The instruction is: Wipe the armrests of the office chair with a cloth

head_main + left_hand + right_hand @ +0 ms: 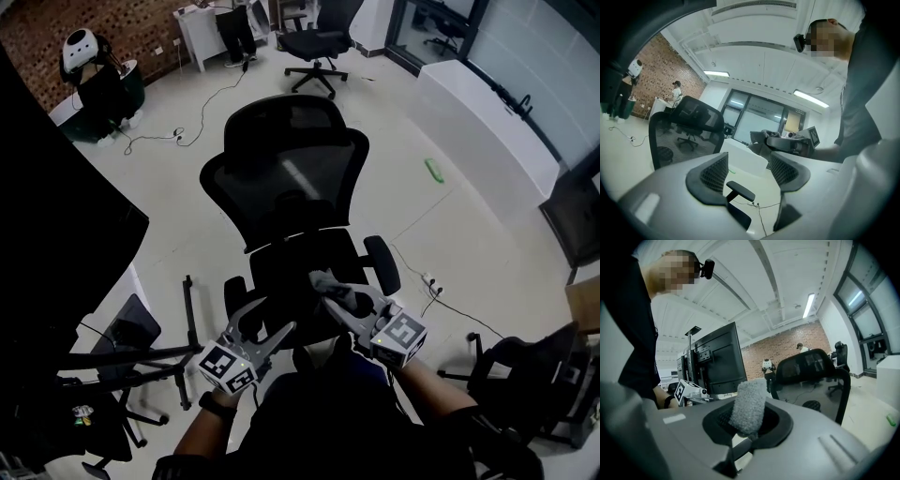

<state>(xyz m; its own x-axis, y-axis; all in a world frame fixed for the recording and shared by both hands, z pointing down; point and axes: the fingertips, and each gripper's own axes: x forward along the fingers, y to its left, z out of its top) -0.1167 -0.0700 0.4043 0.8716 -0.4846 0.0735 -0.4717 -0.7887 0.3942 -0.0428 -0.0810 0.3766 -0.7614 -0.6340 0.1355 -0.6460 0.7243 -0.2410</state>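
Over the seat of the office chair [286, 178], the grey cloth [325, 280] is pinched in the right gripper [339, 296]. The right armrest [382, 265] lies just beyond and to its right, long axis running front to back. The left armrest [234, 295] sits across the seat, nearer the left gripper [267, 321], whose jaws stand apart, empty. The first wipe likely falls to the right hand.
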